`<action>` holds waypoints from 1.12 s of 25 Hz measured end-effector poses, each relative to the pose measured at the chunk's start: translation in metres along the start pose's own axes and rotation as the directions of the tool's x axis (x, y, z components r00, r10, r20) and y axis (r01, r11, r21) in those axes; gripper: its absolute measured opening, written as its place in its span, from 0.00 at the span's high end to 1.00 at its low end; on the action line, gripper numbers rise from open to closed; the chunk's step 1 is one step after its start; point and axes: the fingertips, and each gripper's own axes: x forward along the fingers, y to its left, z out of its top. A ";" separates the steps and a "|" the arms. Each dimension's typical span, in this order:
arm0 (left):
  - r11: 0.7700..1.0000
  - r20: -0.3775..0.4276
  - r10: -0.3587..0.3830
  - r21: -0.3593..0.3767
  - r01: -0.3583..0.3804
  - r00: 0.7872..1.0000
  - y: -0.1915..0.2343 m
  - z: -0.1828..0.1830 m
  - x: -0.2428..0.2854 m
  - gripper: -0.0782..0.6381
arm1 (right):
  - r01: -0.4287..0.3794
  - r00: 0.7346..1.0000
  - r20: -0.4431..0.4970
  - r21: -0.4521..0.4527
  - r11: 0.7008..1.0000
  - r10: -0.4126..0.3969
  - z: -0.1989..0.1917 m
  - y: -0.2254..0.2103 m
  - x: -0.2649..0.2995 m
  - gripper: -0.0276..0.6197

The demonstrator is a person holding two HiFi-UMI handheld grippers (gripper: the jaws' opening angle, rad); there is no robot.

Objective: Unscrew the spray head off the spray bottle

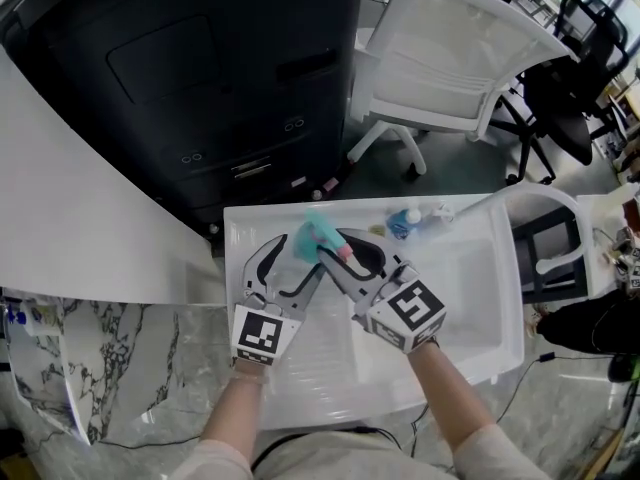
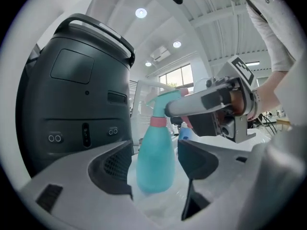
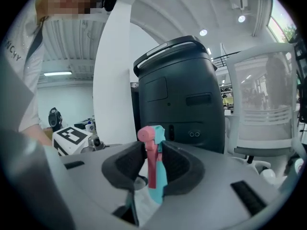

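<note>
- A big black machine (image 1: 200, 78) stands far past both sets of jaws.
- A white chair (image 1: 450, 58) stands next to it, past the right gripper's jaws and off to their right side.
- A white tray (image 1: 480, 308) lies under both sets of jaws.
- The person's left arm (image 1: 235, 418) and right arm (image 1: 450, 388) reach forward over the tray. They lean in so the two tools meet at their tips.
- The left gripper (image 1: 292, 260) points almost level. Its jaws are wide apart, with a gap on each side of the bottle.
- The right gripper (image 1: 337, 250) points a little downward. Its jaws squeeze the spray head.
- The blue-green spray bottle (image 2: 154, 162) stands upright on the tray, right between the left jaws.
- The spray head (image 3: 153, 143), pink and blue-green, sits on top of the bottle, pinched between the right jaws.
- A small bottle (image 1: 404, 220) lies on the tray, just past the right jaws.
</note>
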 end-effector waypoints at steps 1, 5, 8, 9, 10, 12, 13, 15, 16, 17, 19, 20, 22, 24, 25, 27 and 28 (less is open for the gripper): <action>1.000 -0.005 -0.006 0.014 0.006 1.000 -0.004 -0.001 0.000 0.48 | 0.016 1.000 0.000 -0.003 1.000 -0.016 0.000 -0.002 0.000 0.83; 0.998 -0.049 0.018 0.054 -0.015 0.999 -0.007 -0.011 0.008 0.47 | 0.048 0.999 0.009 0.019 0.999 -0.048 0.001 -0.005 0.004 0.85; 0.995 -0.059 0.075 0.073 -0.070 0.995 0.000 -0.012 0.015 0.45 | 0.052 0.999 0.004 0.037 0.998 -0.052 0.002 -0.003 0.008 0.85; 0.994 -0.059 0.089 0.075 -0.084 0.994 0.002 -0.013 0.017 0.44 | 0.046 0.999 0.001 0.037 0.998 -0.046 0.002 -0.001 0.009 0.85; 0.993 -0.059 0.097 0.075 -0.092 0.994 0.004 -0.014 0.019 0.44 | 0.037 0.999 -0.001 0.036 0.999 -0.037 0.002 0.001 0.011 0.85; 0.992 -0.058 0.095 0.084 -0.090 0.994 0.007 -0.014 0.023 0.44 | 0.020 1.000 -0.008 0.031 0.999 -0.020 0.002 0.005 0.014 0.85; 0.992 -0.057 0.086 0.094 -0.081 0.995 0.008 -0.014 0.025 0.44 | 0.013 1.000 -0.011 0.026 1.000 -0.012 0.003 0.007 0.016 0.85; 0.992 -0.057 0.058 0.116 -0.051 0.997 0.009 -0.013 0.027 0.44 | -0.001 1.000 -0.014 0.009 1.000 0.001 0.003 0.010 0.018 0.85; 0.992 -0.057 0.039 0.121 -0.032 0.998 0.009 -0.013 0.027 0.44 | -0.008 1.000 -0.016 -0.005 1.000 0.008 0.003 0.012 0.018 0.86; 0.993 -0.057 0.015 0.122 -0.008 0.998 0.009 -0.013 0.026 0.44 | -0.017 1.000 -0.019 -0.022 1.000 0.017 0.003 0.013 0.018 0.86; 0.991 -0.061 -0.037 0.125 0.045 0.997 0.009 -0.013 0.025 0.44 | -0.043 0.999 -0.026 -0.058 0.997 0.042 0.003 0.014 0.018 0.85; 0.989 -0.065 -0.063 0.130 0.071 0.996 0.009 -0.013 0.025 0.45 | -0.061 0.998 -0.030 -0.076 0.995 0.059 0.003 0.014 0.019 0.85; 0.983 -0.075 -0.111 0.137 0.120 0.991 0.009 -0.013 0.025 0.45 | -0.103 0.994 -0.036 -0.100 0.990 0.099 0.002 0.013 0.019 0.85; 0.976 -0.084 -0.154 0.144 0.165 0.984 0.009 -0.012 0.025 0.45 | -0.147 0.989 -0.040 -0.104 0.984 0.144 0.002 0.011 0.018 0.85; 0.971 -0.088 -0.177 0.147 0.189 0.980 0.009 -0.011 0.025 0.46 | -0.172 0.985 -0.044 -0.105 0.980 0.168 0.002 0.009 0.018 0.86; 0.958 -0.097 -0.227 0.154 0.240 0.969 0.007 -0.009 0.024 0.46 | -0.230 0.973 -0.053 -0.107 0.967 0.225 0.003 0.008 0.016 0.88; 0.951 -0.102 -0.251 0.158 0.264 0.963 0.006 -0.009 0.024 0.46 | -0.259 0.966 -0.056 -0.108 0.960 0.254 0.003 0.008 0.016 0.88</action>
